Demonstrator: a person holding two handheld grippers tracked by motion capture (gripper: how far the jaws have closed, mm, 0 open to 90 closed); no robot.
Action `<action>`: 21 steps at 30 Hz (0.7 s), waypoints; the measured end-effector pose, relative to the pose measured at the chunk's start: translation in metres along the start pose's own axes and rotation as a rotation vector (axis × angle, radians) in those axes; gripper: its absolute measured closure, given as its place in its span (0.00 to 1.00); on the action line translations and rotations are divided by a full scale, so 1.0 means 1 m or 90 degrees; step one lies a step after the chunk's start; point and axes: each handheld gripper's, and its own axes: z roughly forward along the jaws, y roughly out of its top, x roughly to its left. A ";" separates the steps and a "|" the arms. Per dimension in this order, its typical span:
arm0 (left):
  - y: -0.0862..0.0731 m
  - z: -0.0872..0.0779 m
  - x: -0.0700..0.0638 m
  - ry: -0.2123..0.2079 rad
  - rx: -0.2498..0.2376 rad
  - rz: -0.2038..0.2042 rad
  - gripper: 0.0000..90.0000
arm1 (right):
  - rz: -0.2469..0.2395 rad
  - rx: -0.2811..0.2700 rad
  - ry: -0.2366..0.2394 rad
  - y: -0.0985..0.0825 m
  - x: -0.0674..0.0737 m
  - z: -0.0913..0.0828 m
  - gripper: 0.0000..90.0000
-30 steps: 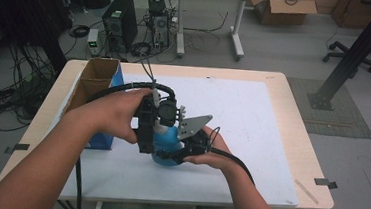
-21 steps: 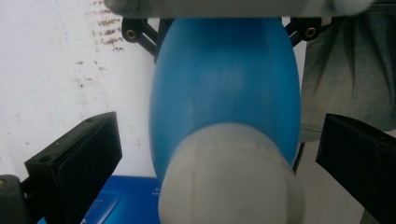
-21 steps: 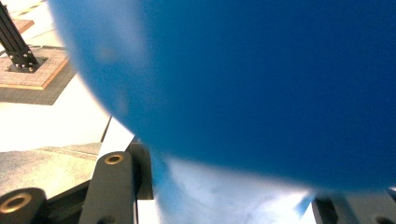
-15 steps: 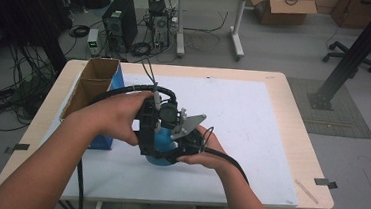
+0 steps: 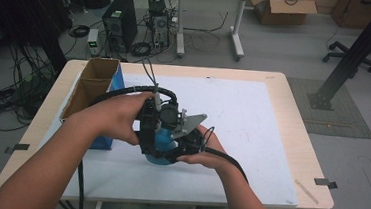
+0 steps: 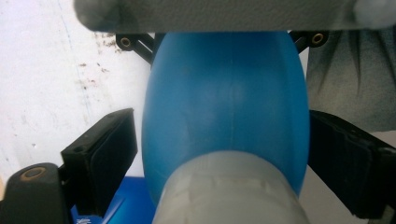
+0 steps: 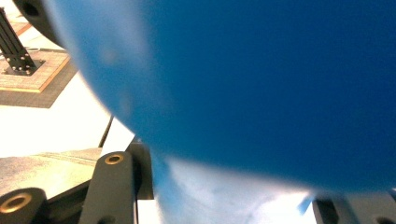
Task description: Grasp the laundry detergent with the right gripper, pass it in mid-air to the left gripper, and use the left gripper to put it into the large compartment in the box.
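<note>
Two grippers meet on the blue bulb [image 6: 224, 102]: right fingers clamp it, left fingers, just closing, flank it untouched; squeezing seems next.

Dim, soft high view; both gripper views blurred, brightly overexposed.
</note>
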 end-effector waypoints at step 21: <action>0.002 -0.002 -0.001 0.015 0.005 0.006 0.27 | 0.000 -0.006 -0.004 0.002 -0.001 -0.002 0.50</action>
